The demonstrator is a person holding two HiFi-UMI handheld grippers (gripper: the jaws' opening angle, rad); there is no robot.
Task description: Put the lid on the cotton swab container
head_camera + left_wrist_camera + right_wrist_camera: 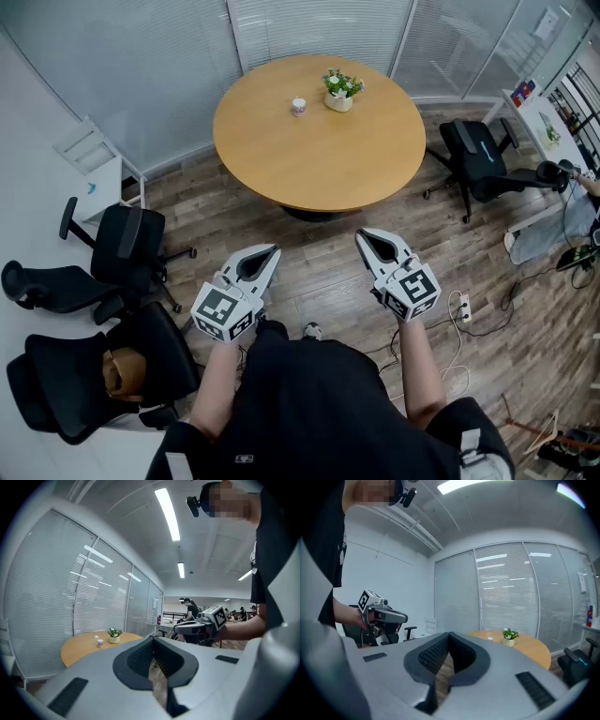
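No word, number or brand name could be read anywhere. The only signs were black-and-white square markers, patterns rather than letters: on the cube (pixel 225 314) of the left gripper (pixel 273 250) and on the cube (pixel 415 291) of the right gripper (pixel 362 235). On the far round table (pixel 319 159), the small white container (pixel 298 107) bore a pinkish band, too small to read. A sheet (pixel 546 21) on the far right glass wall was also illegible.
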